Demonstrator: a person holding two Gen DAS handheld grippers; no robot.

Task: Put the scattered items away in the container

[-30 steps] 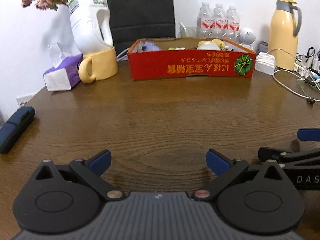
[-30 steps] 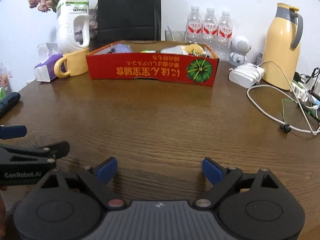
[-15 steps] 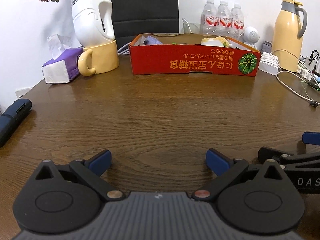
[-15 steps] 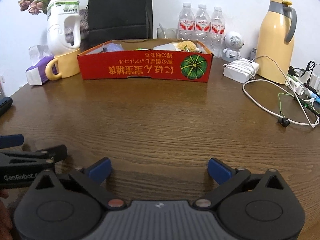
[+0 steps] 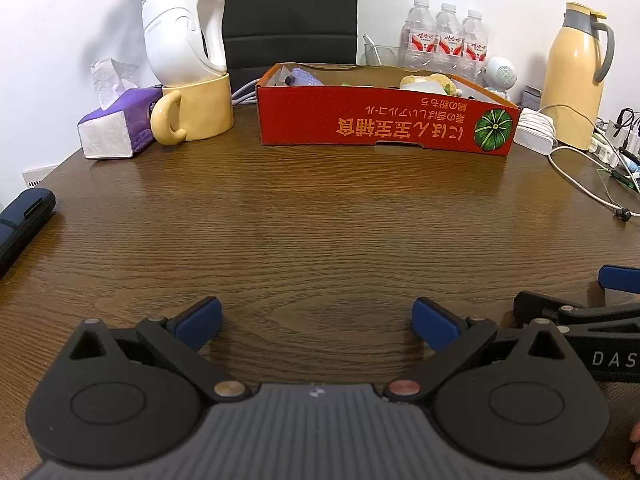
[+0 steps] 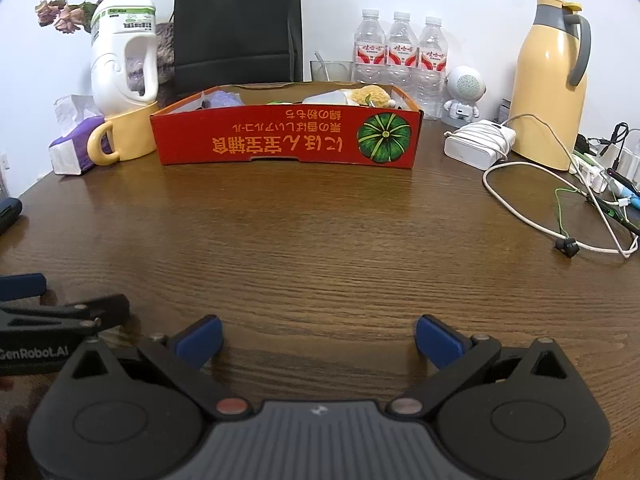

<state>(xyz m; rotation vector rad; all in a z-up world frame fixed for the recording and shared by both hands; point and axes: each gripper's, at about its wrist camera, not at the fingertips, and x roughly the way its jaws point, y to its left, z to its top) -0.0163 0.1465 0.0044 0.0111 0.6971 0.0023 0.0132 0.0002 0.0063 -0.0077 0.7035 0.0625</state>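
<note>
Both claws, left claw (image 5: 316, 318) and right claw (image 6: 318, 338), hung spread wide and empty over bare tabletop (image 5: 320, 220); the red box (image 6: 286, 136) stood at the far side, items already inside; tidying looked nearly finished; next, check for stragglers.

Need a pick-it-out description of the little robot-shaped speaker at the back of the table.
Start at the tall yellow thermos jug at the table's back right. Just left of it, between the jug and the three water bottles, stands the small white robot-shaped speaker. Its round head with a grille face marks it from the flat white charger in front.
</note>
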